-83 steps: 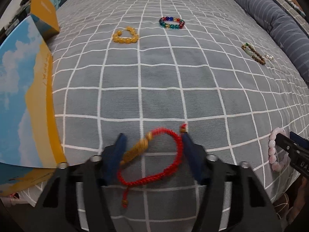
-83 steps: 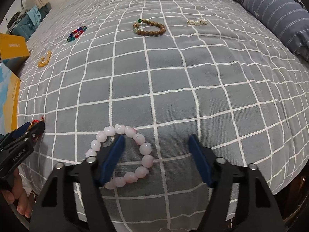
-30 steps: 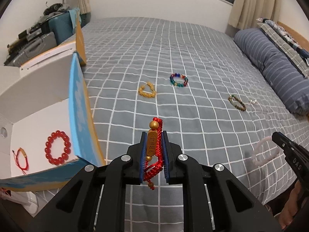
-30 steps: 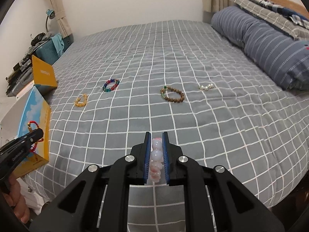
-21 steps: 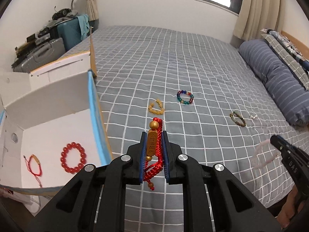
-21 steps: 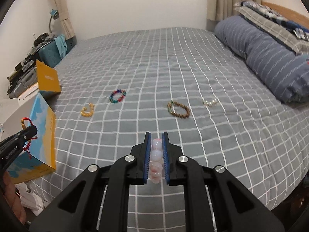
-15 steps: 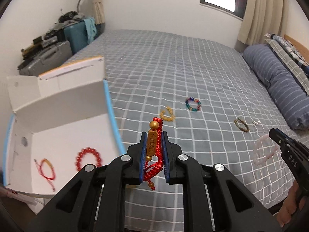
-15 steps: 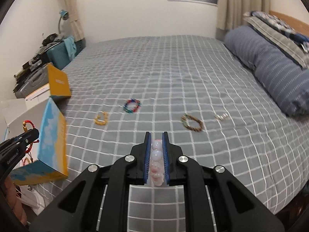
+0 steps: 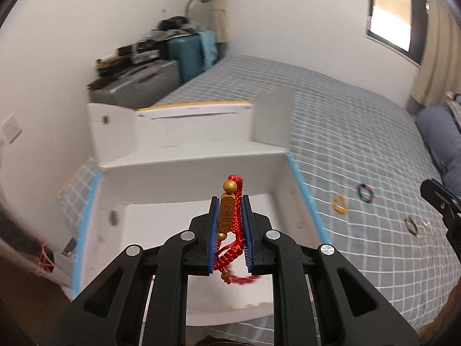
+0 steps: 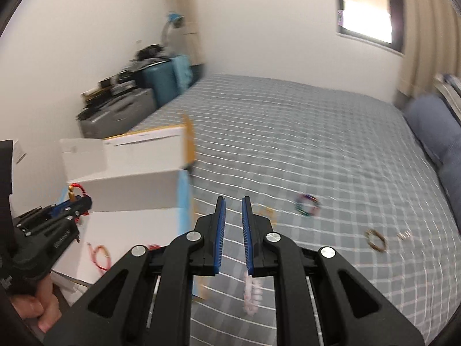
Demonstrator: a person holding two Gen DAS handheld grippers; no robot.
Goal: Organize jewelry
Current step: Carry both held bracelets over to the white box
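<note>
Left claw (image 9: 230, 199): pads together, clamped on the red cord bracelet (image 9: 236, 225). Its gold tag stands upright between the pads and the knotted tail dangles beneath them.

Open white box (image 9: 187, 178): directly ahead of and below this claw. Its bare floor shows past the fingertips, and the tall back wall is beyond that.

Right claw (image 10: 232, 199): pads nearly closed, nothing visible between the tips. The pink bead bracelet (image 10: 251, 291) hangs blurred under the rear of the right-hand pad. It seems caught only at the back end, so the grip looks marginal. The box sits ahead and to this claw's left, and the bed (image 10: 317, 144) lies ahead and to its right.

Step in hand, as I judge it: carry both pieces over the box and drop them in.

- Bring the left claw's tips past the near wall, so the dangling tail clears the rim before release.
- Lower it close to the floor, then part the pads. A cord dropped from height may snag on the wall.
- Aim for bare floor, away from the thin red bracelet (image 10: 99, 255) already inside.
- Keep the right claw slow and level, since a swing could shake the pink beads loose over the bed.
- Release one claw at a time, as both crowd the same opening.
</note>
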